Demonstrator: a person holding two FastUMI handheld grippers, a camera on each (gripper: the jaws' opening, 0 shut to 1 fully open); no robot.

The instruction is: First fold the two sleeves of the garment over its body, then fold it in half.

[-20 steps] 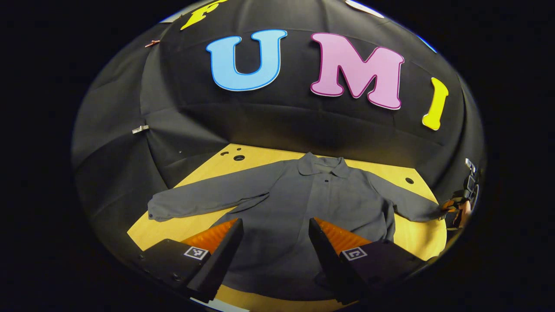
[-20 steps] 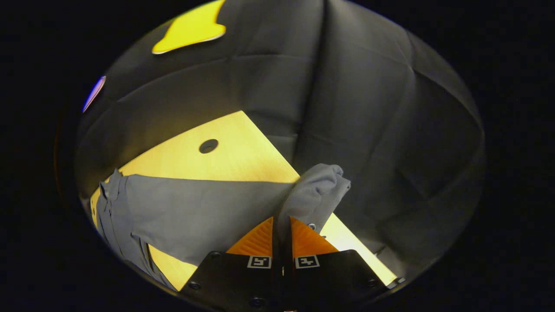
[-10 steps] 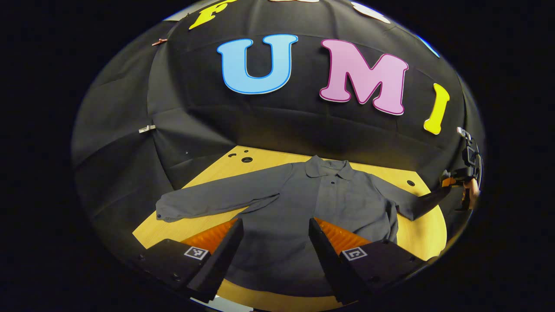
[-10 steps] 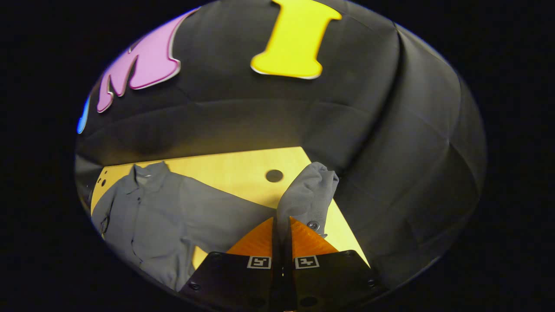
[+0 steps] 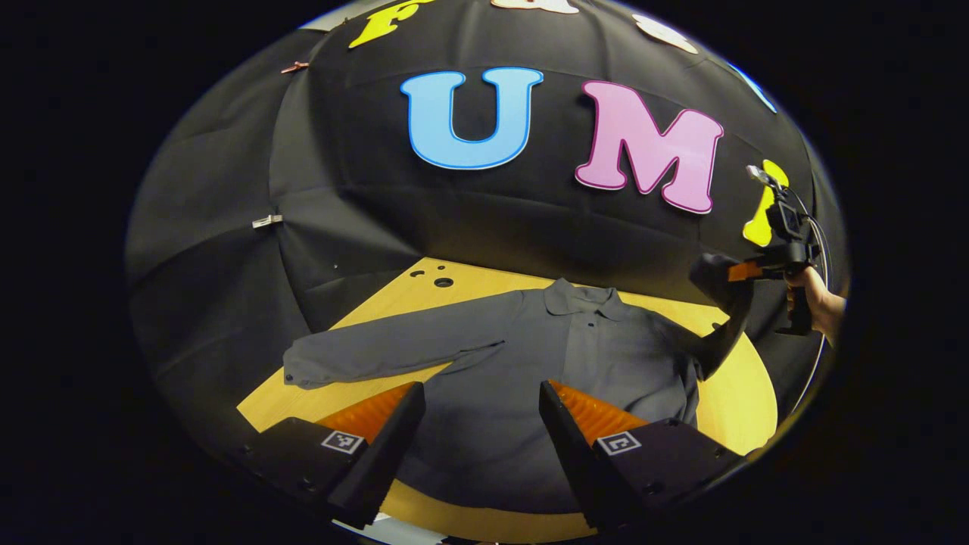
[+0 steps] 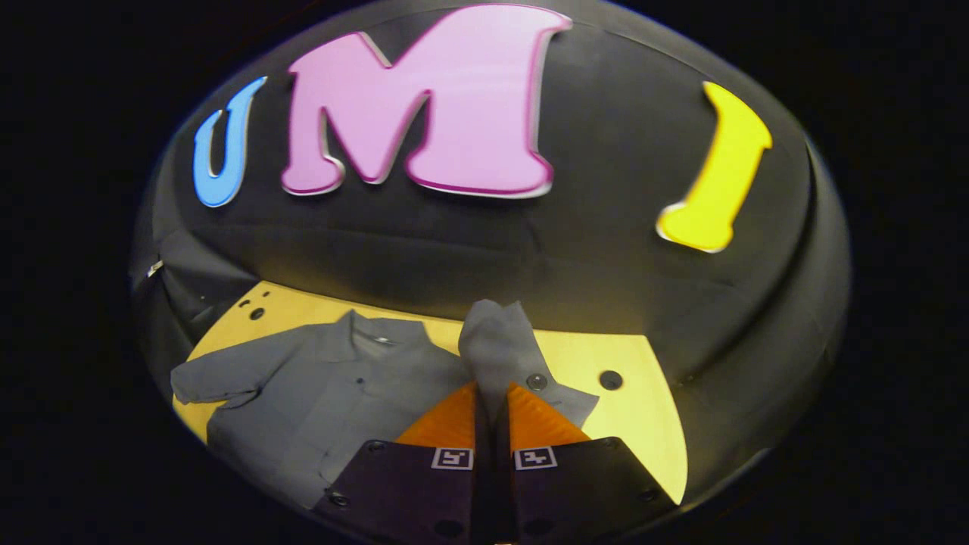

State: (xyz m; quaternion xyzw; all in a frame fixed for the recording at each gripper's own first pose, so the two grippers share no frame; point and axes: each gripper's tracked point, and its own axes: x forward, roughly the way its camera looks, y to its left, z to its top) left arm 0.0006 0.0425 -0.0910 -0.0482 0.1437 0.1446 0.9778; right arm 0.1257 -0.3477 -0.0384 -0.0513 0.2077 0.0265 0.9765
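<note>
**Right sleeve lifted, left gripper idle over the hem**

Grey long-sleeved garment (image 5: 522, 378) lay face up on the yellow wooden table (image 5: 738, 401), collar (image 5: 583, 299) toward the booth wall, body flat. Left sleeve (image 5: 386, 352) stretched out flat across the table, its cuff near the table's edge.

Right gripper (image 6: 492, 397) was clamped on the right sleeve (image 6: 496, 344): both fingers pressed together with the cuff end pinched between them, the cloth bunched above the tips, a cuff button (image 6: 537, 381) showing just beside them. In the left gripper view, that same gripper (image 5: 738, 271) was seen held in a hand (image 5: 817, 303), well above the table, with the sleeve hanging from it down to the shoulder.

Left gripper (image 5: 481, 401) was spread wide, fingers apart, nothing between them, poised over the garment's lower body.

Round holes (image 6: 610, 379) showed in the tabletop.
</note>
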